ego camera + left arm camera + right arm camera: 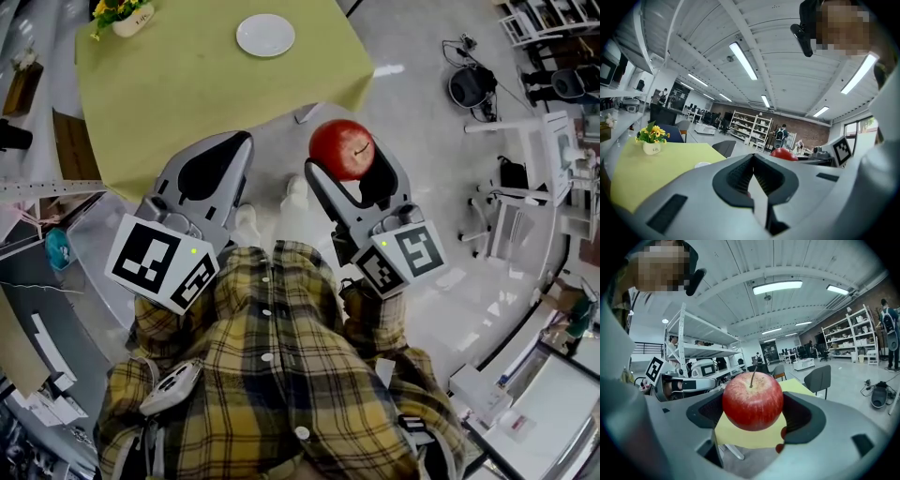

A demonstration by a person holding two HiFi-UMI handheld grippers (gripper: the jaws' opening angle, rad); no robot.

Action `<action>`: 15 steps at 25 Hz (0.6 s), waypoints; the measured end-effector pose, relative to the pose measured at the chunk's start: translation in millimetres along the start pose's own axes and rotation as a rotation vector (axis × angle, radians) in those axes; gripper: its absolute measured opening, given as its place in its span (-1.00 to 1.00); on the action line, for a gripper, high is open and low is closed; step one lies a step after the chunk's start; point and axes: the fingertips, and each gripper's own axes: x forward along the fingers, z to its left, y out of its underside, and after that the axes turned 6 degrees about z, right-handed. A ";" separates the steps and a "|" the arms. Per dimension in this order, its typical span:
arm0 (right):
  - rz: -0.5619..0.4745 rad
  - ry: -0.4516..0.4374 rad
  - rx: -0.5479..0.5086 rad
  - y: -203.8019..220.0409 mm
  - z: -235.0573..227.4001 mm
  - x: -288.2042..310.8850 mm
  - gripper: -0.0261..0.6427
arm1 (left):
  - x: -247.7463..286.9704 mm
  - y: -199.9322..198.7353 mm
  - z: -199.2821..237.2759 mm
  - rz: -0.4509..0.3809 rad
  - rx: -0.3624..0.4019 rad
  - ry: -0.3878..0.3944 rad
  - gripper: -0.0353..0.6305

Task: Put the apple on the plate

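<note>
A red apple [342,148] with its stem up is held between the jaws of my right gripper [345,161], shut on it, above the floor just off the table's near edge. In the right gripper view the apple [753,401] fills the middle between the two dark pads. A white plate [265,35] lies on the yellow-green table [187,84] near its far edge. My left gripper [217,155] is shut with nothing in it, its tip over the table's near edge. In the left gripper view the apple [783,154] shows beyond the closed jaws.
A small vase of yellow flowers [120,16] stands at the table's far left corner, seen too in the left gripper view as flowers [651,139]. Grey chairs [817,379], shelving [548,178] and gear on the floor [472,84] lie to the right.
</note>
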 end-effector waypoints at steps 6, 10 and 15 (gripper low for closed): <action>0.020 -0.035 -0.014 -12.5 -30.5 25.4 0.19 | 35.0 -11.8 18.2 -0.010 -0.017 -0.041 -0.87; 0.028 -0.064 -0.035 -29.7 -58.6 41.1 0.19 | 68.2 -27.0 24.4 -0.030 -0.022 -0.062 -0.87; 0.039 -0.125 -0.069 -52.7 -95.3 55.8 0.19 | 108.6 -50.7 26.2 -0.070 -0.027 -0.114 -0.87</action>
